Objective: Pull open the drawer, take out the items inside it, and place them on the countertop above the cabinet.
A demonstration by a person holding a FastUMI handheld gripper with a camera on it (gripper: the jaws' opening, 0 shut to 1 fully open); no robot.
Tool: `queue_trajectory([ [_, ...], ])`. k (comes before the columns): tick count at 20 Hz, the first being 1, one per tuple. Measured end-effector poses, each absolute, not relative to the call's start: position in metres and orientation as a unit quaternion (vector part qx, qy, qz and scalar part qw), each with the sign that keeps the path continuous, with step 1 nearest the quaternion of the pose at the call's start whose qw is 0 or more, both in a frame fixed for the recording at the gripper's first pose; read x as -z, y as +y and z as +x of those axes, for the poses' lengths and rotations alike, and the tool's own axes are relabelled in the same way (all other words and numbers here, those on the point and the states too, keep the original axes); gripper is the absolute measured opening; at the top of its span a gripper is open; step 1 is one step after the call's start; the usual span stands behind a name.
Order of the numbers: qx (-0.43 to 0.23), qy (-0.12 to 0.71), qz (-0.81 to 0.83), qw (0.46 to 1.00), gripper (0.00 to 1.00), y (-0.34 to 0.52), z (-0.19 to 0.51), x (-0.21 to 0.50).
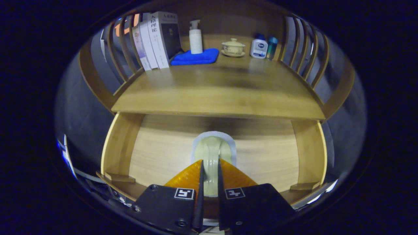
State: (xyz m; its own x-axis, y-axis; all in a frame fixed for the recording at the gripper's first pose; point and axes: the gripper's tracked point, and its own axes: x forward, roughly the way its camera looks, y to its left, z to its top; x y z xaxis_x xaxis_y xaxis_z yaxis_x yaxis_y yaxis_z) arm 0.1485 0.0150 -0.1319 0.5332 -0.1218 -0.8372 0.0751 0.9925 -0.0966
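Hand-held gripper [209, 169] nearly closed, fingers set narrow with one on each side of the pale green drawer handle [210, 153]. Both fingers [200, 182] look pressed against the handle's stem; handle runs up between them and arches over just ahead of the tips. Handle sits on a white backing patch [228, 143] at the middle of the drawer front.

Gripper points level and straight in at the drawer [163, 153], centred on it. Drawer is light wood, with side rails left and right. Cannot tell from this view how far the drawer is out, and its contents are hidden.

Desk [215, 94] on top of the cabinet lies beyond and above the fingers, with a slatted wooden rail [303, 55] curving round both sides. At its far end, left to right:
- books [156, 42] upright, leaning against the left rail
- blue cloth [196, 57] with a white pump bottle [196, 40] standing at its back edge
- lidded cup on a saucer [233, 47]
- white bottle with blue cap [259, 47], touching or just beside a small teal bottle [271, 47]

Front half of the desk is bare wood.
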Motion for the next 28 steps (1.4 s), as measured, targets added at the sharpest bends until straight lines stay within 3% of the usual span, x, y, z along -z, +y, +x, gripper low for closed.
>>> queue_trajectory([
  [12, 0.075, 0.388, -0.033, 0.918, 0.21, 0.01, 0.205, 0.032],
  [28, 0.103, 0.352, -0.027, 0.93, 0.21, 0.014, 0.288, 0.037],
])
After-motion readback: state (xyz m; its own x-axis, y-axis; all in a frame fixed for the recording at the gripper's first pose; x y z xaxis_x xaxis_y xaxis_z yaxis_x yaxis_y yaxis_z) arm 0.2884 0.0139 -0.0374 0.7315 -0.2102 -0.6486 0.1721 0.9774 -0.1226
